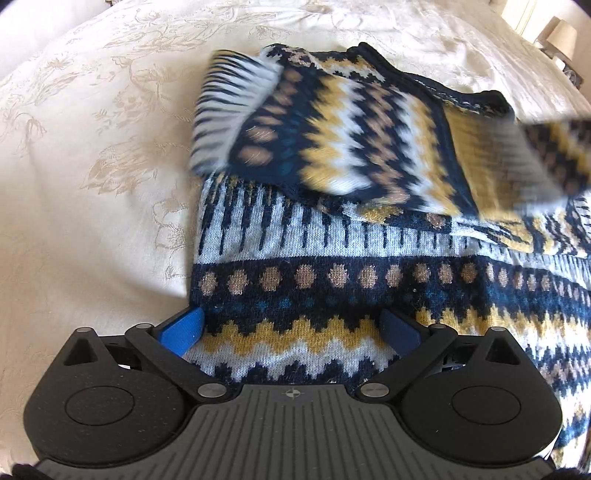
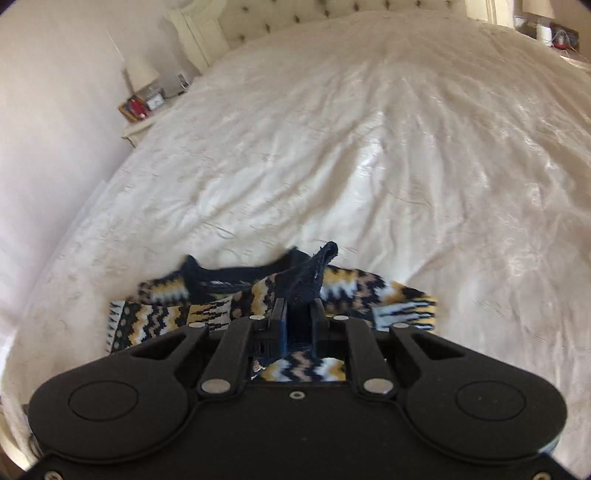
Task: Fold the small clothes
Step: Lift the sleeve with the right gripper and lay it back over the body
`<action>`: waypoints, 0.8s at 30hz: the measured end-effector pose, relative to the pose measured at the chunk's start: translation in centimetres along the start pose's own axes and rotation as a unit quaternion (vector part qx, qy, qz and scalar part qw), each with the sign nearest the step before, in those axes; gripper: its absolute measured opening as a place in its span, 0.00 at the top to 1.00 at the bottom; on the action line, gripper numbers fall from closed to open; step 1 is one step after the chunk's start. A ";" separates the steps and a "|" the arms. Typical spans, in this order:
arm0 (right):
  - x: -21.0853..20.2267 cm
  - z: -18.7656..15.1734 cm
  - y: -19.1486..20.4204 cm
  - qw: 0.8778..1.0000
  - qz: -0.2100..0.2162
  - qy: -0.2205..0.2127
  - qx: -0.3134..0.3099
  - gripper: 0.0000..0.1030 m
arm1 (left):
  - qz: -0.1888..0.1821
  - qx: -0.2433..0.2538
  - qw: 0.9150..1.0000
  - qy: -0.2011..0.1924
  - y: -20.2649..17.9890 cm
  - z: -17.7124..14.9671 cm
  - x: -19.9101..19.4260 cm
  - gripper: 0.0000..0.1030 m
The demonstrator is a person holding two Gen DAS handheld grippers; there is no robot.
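A small knitted sweater [image 1: 332, 266] in navy, mustard, tan and white zigzag bands lies on the cream bedspread [image 1: 92, 166]. Its upper part is folded over and blurred with motion. My left gripper [image 1: 291, 325] hovers low over the sweater's near edge, its jaws wide open, blue pads either side of the knit and nothing pinched. In the right wrist view my right gripper [image 2: 298, 314] is shut on a dark navy edge of the sweater [image 2: 314, 280], lifted above the rest of the garment [image 2: 166, 317].
The wide bedspread [image 2: 369, 147] stretches far ahead to a tufted headboard [image 2: 295, 14]. A bedside table with a lamp and small items [image 2: 142, 103] stands at the left. Another lamp [image 1: 561, 37] stands at the right.
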State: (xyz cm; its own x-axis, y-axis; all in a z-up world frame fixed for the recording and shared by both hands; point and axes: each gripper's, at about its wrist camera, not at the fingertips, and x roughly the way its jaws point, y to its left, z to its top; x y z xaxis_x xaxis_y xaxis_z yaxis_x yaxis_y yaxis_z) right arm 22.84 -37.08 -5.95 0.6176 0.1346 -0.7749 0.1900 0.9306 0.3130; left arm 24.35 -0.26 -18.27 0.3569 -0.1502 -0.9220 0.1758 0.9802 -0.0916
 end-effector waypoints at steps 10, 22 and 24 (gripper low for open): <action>2.8 -3.0 -1.4 0.998 -0.033 0.048 0.001 0.81 | -0.006 0.002 1.000 0.009 0.1 0.3 -0.1 0.02; -1.2 1.2 1.8 0.995 0.074 -0.027 0.063 0.81 | -0.051 0.041 0.996 -0.066 -1.3 1.5 -5.8 0.22; -1.8 2.8 3.8 0.991 0.110 -0.045 0.059 0.83 | -0.067 0.068 0.992 -0.080 -2.9 1.0 -6.1 0.22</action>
State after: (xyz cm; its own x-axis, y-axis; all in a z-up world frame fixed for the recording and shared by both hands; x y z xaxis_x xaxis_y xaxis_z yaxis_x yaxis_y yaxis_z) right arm 24.61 -34.75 -1.83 0.7179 0.2942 -0.6309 0.1282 0.8350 0.5352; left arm 22.61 -2.30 -11.94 0.4612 -0.3067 -0.8326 0.3489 0.9254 -0.1477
